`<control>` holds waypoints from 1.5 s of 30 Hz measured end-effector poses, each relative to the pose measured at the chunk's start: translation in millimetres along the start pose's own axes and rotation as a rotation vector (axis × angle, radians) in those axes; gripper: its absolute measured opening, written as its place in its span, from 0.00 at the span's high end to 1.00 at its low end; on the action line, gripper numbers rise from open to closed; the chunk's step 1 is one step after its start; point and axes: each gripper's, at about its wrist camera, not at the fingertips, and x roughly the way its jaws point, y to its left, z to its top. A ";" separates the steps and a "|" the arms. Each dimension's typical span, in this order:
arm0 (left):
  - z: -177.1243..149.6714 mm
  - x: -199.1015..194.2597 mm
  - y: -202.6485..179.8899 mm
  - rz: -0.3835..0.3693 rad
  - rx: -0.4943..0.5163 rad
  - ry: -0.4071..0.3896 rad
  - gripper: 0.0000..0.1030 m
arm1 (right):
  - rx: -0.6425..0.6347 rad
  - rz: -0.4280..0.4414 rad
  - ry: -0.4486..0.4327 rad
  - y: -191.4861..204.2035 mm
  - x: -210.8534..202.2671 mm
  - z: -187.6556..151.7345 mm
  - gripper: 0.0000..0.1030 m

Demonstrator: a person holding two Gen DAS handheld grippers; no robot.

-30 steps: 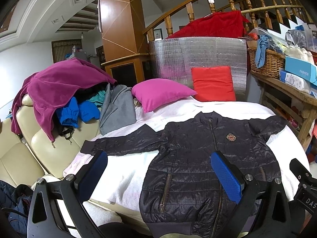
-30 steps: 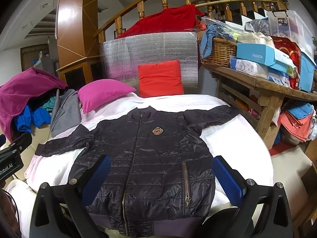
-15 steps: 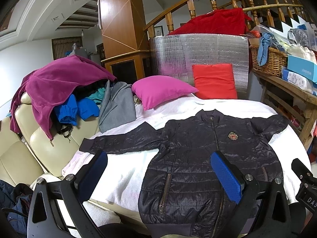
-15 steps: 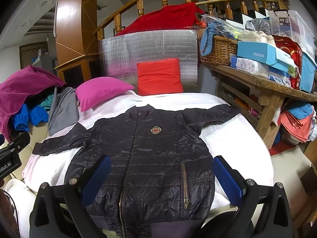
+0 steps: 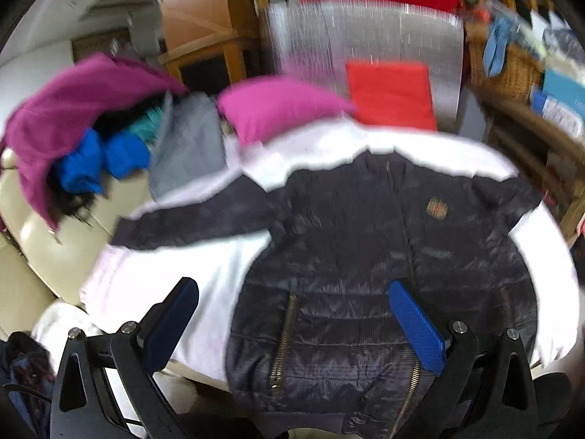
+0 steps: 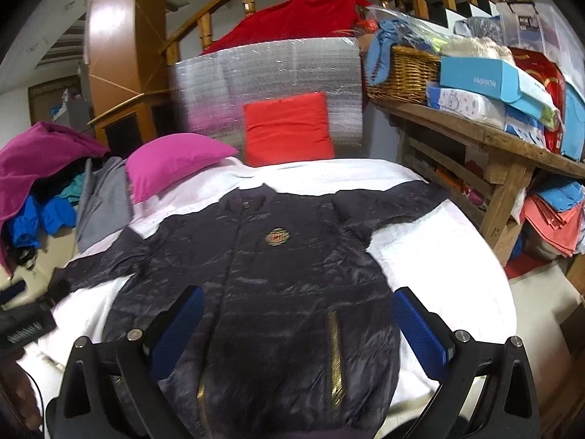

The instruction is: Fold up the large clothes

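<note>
Both grippers, left gripper (image 5: 292, 314) and right gripper (image 6: 298, 323), hover wide open and empty at six o'clock over the flat-spread jacket (image 6: 270, 278), sleeves out at nine and two, ready for folding.

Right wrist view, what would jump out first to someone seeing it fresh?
A dark puffer jacket lies spread flat, front up, on the white-covered table, both sleeves out. Behind its collar sit a pink pillow and a red cushion. The open right hand-held gripper hovers over the hem.
</note>
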 end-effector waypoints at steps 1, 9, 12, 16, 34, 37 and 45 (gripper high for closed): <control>0.1 19.6 -2.6 0.004 0.008 0.045 0.00 | 0.012 -0.006 0.010 -7.8 10.7 3.9 0.00; 13.7 157.0 -25.3 0.077 0.007 0.238 0.00 | 0.232 -0.015 0.061 -113.1 126.7 40.1 0.00; 26.4 187.6 -38.2 0.057 -0.003 0.258 0.00 | 0.382 0.008 0.105 -165.5 180.4 50.7 0.00; 24.4 220.9 -57.5 0.027 0.027 0.305 0.00 | 0.637 0.115 0.153 -232.3 247.6 52.2 0.00; 17.0 236.0 -56.2 -0.042 -0.061 0.338 0.00 | 0.989 0.245 0.128 -326.1 386.9 54.5 0.81; 23.0 236.6 -57.4 -0.039 -0.039 0.361 0.00 | 0.900 0.193 0.092 -308.7 382.0 67.3 0.87; 53.4 204.3 -23.9 0.066 -0.143 0.173 0.00 | 0.710 0.388 -0.022 -203.2 311.6 114.8 0.88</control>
